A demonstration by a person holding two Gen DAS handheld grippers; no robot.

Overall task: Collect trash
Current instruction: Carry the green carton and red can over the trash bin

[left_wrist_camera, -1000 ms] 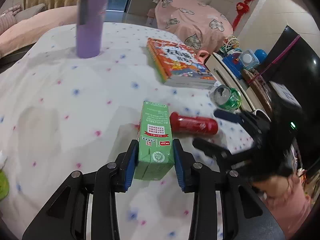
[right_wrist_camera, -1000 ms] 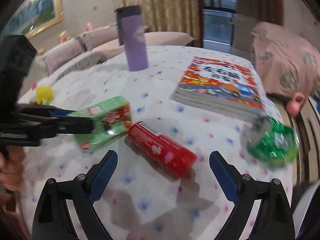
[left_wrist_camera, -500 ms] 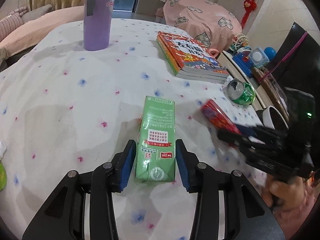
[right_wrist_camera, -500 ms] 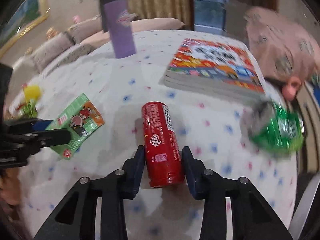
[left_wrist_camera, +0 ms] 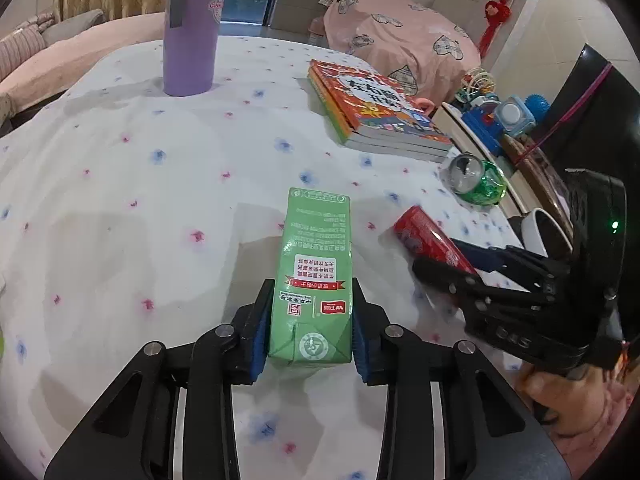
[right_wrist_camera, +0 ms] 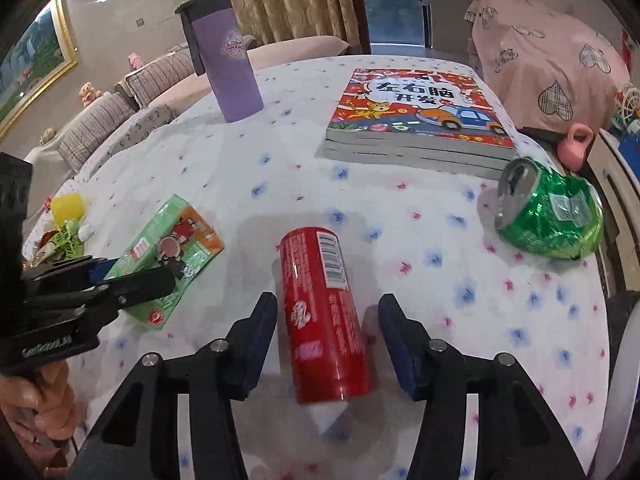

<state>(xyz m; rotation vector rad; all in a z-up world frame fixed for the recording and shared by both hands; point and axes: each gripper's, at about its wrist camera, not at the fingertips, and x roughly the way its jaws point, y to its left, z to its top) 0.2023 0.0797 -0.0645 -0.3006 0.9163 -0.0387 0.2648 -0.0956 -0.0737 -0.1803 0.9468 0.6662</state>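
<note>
Green carton (left_wrist_camera: 312, 280) sits squeezed in the left claw (left_wrist_camera: 310, 330); the right claw (right_wrist_camera: 328, 338), just opening, seems loose around the red can (right_wrist_camera: 324, 312).

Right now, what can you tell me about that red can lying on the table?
The red can is a slim cylinder that looks like metal, glossy red with white lettering and a white barcode label near its far end. It shows no dents and lies on its side on the dotted white tablecloth, pointing lengthwise away from the right gripper. It sits between that gripper's blue pads, whose jaws have just been opening; a gap shows on each side, so only the cloth touches it.
</note>
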